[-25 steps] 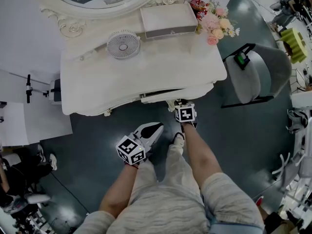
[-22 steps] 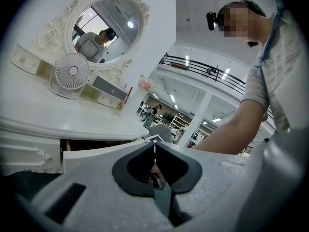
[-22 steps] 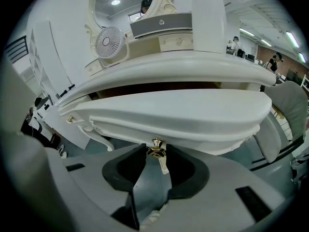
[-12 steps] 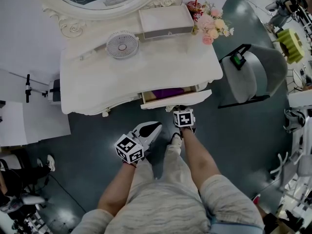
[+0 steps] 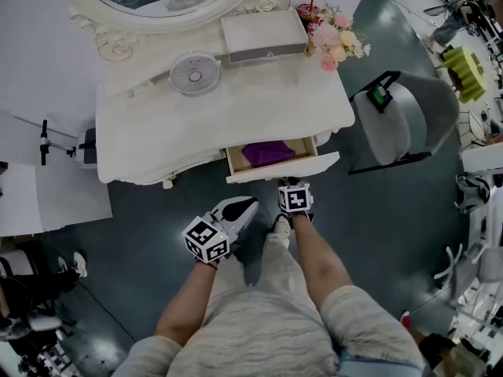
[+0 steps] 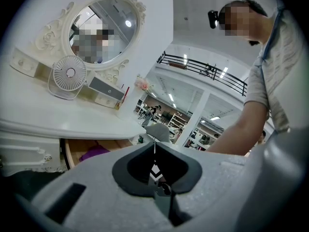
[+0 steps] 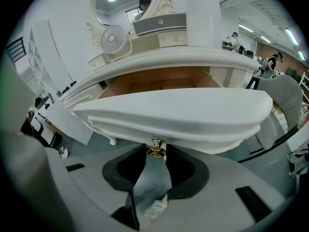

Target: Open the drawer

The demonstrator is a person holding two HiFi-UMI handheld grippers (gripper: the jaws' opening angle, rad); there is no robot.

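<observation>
Below tabletop [image 7: 164, 59], drawer knob [image 7: 156, 145] between right tongs [image 7: 156, 152].

Even, soft indoor light; gripper views bulge and darken toward their edges.

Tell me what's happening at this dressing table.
A person at the white dressing table holds a gripper in each hand. The right gripper has its fingers shut on the brass knob of the drawer, which stands partly out, a purple item showing inside. The left gripper hangs aside, shut and empty.
</observation>
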